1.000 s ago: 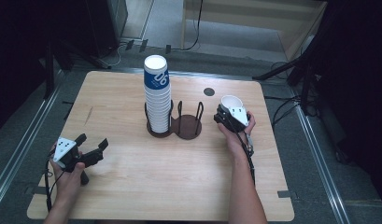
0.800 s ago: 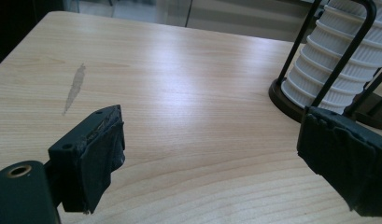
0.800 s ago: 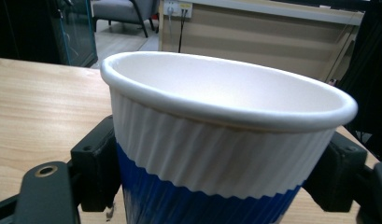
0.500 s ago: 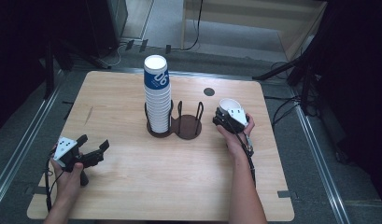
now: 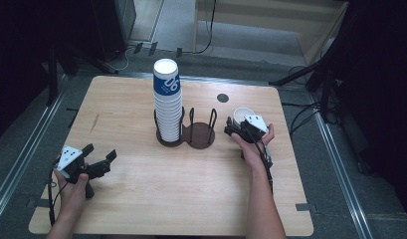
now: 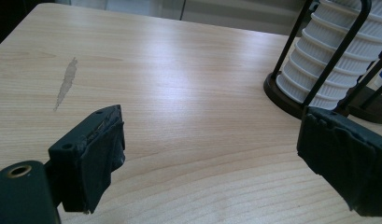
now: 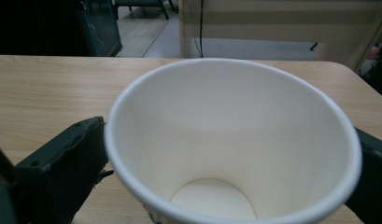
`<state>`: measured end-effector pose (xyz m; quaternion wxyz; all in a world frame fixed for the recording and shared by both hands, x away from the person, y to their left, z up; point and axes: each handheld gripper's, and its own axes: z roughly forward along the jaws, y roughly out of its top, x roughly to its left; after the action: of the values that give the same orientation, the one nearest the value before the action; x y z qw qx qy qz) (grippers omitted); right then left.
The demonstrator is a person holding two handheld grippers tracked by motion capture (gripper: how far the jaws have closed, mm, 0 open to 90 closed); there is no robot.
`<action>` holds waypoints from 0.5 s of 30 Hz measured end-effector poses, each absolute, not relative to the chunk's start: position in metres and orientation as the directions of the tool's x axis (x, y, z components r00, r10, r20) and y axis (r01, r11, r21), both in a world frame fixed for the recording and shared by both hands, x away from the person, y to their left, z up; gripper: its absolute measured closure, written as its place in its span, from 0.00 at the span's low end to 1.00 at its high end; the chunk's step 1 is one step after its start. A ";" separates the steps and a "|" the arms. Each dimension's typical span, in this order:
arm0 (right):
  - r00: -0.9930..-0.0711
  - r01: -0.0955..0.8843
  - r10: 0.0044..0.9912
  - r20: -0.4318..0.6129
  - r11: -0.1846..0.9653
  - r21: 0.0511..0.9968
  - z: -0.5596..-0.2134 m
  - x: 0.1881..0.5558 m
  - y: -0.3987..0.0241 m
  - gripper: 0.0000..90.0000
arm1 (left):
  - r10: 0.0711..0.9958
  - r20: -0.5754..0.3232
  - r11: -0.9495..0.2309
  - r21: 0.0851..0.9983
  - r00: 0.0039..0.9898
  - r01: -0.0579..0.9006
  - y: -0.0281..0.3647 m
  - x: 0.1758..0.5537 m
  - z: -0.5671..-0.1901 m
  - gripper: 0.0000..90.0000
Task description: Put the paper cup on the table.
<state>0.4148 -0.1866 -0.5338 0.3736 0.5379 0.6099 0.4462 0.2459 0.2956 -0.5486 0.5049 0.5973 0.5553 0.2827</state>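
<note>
The right gripper [image 5: 236,130] has just been opening its jaws, which now flank the upright white paper cup [image 7: 233,140]; the pads look barely off its thin, smooth, tapered wall. Backing straight away should avoid tipping it. The left gripper [image 6: 216,163] hangs apart, empty.

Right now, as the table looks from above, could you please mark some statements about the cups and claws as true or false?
1. The cup stack stands in the holder's left ring. True.
2. The holder's right ring is full. False: it is empty.
3. The left claw holds a cup. False: it is open and empty.
4. A white cup sits between the right claw's jaws. True; they have just been opening.
</note>
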 end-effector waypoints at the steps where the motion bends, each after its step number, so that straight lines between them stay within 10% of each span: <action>1: -0.149 0.319 0.988 0.027 0.023 0.947 -0.532 0.413 -0.186 0.00 | 0.949 -0.223 0.126 0.917 0.224 0.378 0.296 0.246 -0.549 0.10; 15: -0.168 0.247 0.984 0.057 -0.014 0.969 -0.502 0.383 -0.188 0.00 | 0.948 -0.223 0.123 0.916 0.228 0.382 0.295 0.246 -0.549 0.10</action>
<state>0.3835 -0.1879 -0.5016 0.3798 0.5213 0.5904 0.4852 0.2459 0.2952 -0.5487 0.5044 0.5997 0.5544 0.2803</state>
